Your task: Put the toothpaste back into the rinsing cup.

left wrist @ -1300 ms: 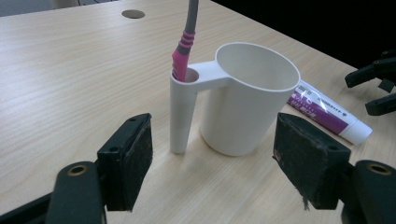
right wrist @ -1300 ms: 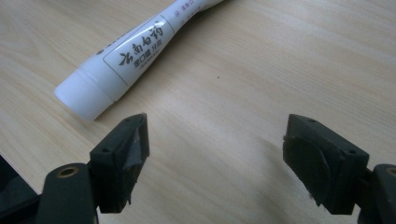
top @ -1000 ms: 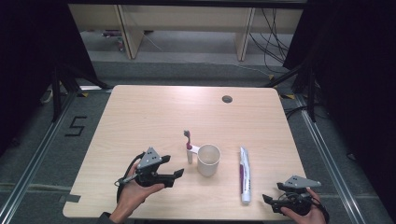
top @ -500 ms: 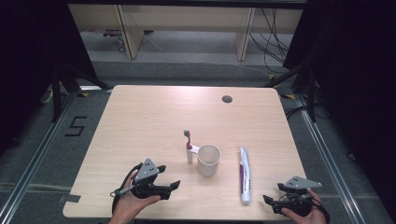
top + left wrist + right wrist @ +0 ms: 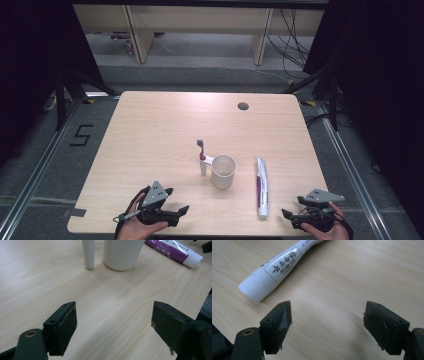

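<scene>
Reaching in from the near edge of the bench with left tongs just spreading wider, nothing between, risks toppling the upright toothbrush touching the white cup. Right tongs spread, empty, near the toothpaste tube; could roll it.

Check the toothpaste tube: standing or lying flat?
Lying flat. The toothpaste tube rests lengthwise on the table, right of the upright cup, white cap end toward the near edge. Neither hand-held gripper touches it.
</scene>
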{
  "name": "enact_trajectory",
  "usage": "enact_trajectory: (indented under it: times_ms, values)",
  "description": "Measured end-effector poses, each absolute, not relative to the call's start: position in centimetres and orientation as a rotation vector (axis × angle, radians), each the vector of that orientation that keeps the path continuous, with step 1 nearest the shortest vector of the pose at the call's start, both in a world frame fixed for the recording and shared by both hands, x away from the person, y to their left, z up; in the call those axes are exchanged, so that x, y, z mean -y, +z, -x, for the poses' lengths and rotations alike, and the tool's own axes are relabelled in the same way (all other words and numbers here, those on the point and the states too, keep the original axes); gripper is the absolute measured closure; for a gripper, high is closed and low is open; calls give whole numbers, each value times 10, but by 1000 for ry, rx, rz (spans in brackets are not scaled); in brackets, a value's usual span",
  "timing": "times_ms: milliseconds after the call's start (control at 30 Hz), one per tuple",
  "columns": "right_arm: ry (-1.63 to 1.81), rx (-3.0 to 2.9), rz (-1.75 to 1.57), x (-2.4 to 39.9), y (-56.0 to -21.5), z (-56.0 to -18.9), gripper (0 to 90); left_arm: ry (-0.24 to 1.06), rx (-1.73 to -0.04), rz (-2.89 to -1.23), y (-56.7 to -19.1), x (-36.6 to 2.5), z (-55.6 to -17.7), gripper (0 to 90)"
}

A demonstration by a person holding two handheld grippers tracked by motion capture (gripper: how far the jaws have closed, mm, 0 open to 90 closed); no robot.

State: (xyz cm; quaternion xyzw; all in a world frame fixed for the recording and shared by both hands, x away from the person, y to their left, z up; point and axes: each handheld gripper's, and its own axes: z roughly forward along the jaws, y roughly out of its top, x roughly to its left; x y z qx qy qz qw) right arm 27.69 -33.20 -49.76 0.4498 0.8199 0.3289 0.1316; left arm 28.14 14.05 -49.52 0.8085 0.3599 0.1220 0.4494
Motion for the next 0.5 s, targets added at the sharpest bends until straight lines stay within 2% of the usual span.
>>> enact_trajectory:
  times_ms: [300,500]
  values:
    - [963,-2352,-1300,330,-494,-280,229,318,-877,-2055,-502,-141,-271,168]
    - [967,-2322,-1290,327,-475,-294,212,321,-874,-2073,-506,-140,-266,165]
